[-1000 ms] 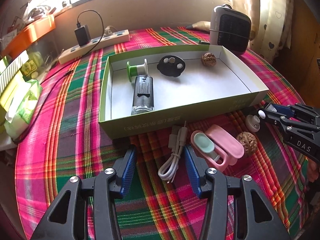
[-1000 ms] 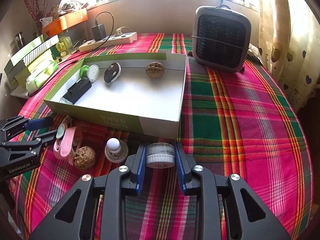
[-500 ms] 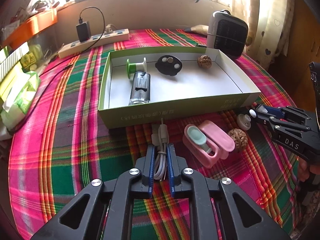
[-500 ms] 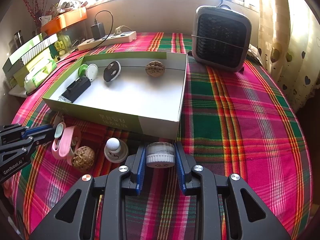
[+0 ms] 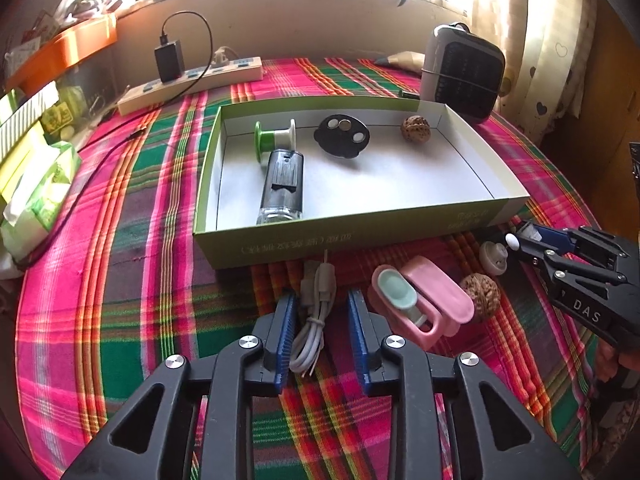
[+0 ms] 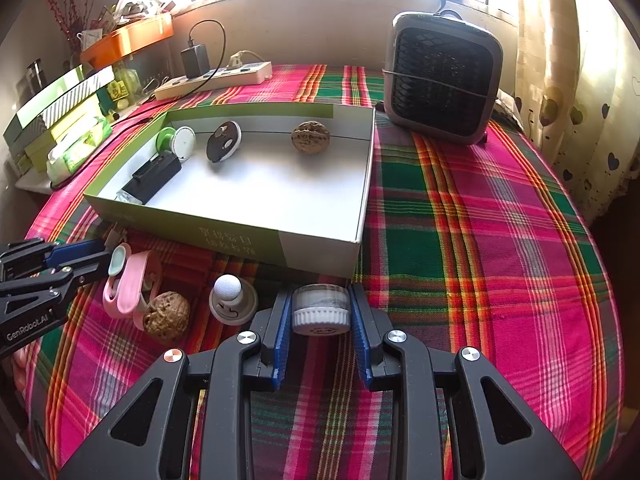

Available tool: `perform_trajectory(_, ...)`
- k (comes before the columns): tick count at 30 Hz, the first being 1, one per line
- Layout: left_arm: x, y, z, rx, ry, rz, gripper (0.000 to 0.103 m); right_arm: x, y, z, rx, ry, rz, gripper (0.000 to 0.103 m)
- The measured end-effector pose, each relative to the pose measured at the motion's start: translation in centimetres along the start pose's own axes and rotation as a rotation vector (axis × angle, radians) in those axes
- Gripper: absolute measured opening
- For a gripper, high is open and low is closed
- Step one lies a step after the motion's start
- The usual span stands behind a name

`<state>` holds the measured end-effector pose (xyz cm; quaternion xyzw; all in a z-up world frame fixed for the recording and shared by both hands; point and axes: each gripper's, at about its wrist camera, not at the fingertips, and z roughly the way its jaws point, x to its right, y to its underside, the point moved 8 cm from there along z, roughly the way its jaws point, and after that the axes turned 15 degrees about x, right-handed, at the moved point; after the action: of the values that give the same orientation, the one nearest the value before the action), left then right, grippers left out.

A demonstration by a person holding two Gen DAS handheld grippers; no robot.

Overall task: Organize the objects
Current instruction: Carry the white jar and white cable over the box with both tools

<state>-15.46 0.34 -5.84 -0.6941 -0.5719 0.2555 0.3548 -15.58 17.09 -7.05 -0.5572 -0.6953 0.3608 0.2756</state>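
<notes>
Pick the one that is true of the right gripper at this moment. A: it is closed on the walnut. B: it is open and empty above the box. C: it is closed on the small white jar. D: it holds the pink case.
C. In the right wrist view the right gripper has its blue fingers pressed against both sides of the small white jar, on the cloth just before the green box.

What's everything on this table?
box: 1, green, on cloth
walnuts: 2, brown, box and cloth
spool: 1, green-white, in box
disc: 1, black, in box
bottle: 1, black, in box
cable: 1, white, before box
case: 1, pink, beside cable
knob: 1, white, near jar
jar: 1, white, in right tongs
heater: 1, grey, behind box
power strip: 1, cream, far edge
left tongs: 1, black-blue, open around cable
right tongs: 1, black-blue, shut on jar
</notes>
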Motion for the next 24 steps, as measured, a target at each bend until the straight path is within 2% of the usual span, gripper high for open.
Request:
perform_trajectory(10, 0.03, -0.22, 0.34, 0.021, -0.039, 0.034, 0.023, -0.01, -0.01, 0.05, -0.001, 0.004, -0.005, 0.029)
perform_trajectory(15, -0.21, -0.23, 0.32, 0.027, -0.047, 0.028, 0.017, 0.02, -0.01, 0.05, -0.001, 0.004, -0.006, 0.029)
perform_trajectory(24, -0.24, -0.23, 0.31, 0.033, -0.048, 0.025, 0.017, -0.09, -0.01, 0.04, -0.001, 0.008, -0.010, 0.029)
